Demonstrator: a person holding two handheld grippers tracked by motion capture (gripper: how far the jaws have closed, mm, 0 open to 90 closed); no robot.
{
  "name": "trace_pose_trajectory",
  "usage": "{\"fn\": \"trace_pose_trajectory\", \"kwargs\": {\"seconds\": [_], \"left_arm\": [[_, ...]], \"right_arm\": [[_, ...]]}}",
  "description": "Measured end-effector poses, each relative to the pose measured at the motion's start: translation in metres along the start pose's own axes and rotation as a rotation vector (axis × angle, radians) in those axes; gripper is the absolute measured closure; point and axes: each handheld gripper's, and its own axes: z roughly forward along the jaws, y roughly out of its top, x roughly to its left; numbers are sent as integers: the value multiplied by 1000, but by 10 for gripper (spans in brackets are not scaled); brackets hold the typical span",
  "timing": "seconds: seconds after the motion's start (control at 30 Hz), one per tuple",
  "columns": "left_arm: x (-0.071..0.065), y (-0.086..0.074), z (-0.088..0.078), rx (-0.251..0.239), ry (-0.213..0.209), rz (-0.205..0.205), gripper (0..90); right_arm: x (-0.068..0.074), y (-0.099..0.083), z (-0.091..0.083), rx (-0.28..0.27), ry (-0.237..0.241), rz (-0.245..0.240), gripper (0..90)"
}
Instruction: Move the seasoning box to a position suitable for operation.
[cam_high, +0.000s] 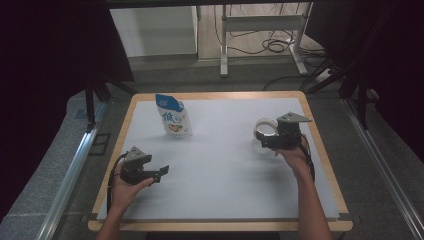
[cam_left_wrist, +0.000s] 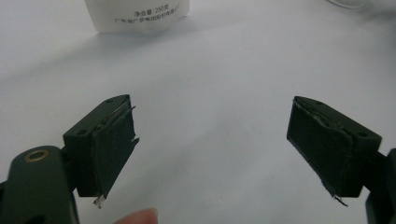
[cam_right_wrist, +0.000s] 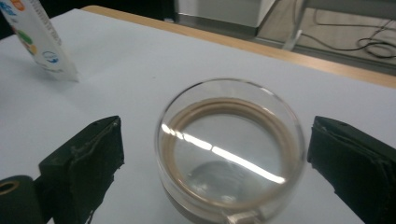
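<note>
Right tongs (cam_right_wrist: 210, 154) gape around the glass jar (cam_right_wrist: 229, 149), untouched; left tongs (cam_left_wrist: 210, 149) are released, well left of that jar, holding nothing.

Pouch (cam_high: 173, 116), white with blue top, standing on the surface (cam_high: 225, 165):
- Front, high view: one large blue Chinese character, "低"; the smaller print and the coloured picture below it are too small to read.
- Lower edge, left gripper view (cam_left_wrist: 137, 14): a printed line "净含量:250克", with a second, smaller line of Chinese characters beneath it, too blurred to read.
- Side, right gripper view (cam_right_wrist: 35, 39): a round blue emblem plus green and orange marks; no lettering can be made out.
</note>
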Motion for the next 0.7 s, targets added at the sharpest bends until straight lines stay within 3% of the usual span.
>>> {"fn": "trace_pose_trajectory", "kwargs": {"seconds": [0.3,0.37,0.47,0.7], "left_arm": [[-3,0,3,10,5,0,152],[-3,0,2,10,9,6,152],[-4,-1,2,9,12,5,153],[-6,-2,4,20,12,9,152]], "right_arm": [[-7,-13,37,69,10,25,27],[-9,-17,42,66,12,36,79],[-10,-21,43,41,24,38,103],[-4,-19,34,52,16,-6,110]]}}
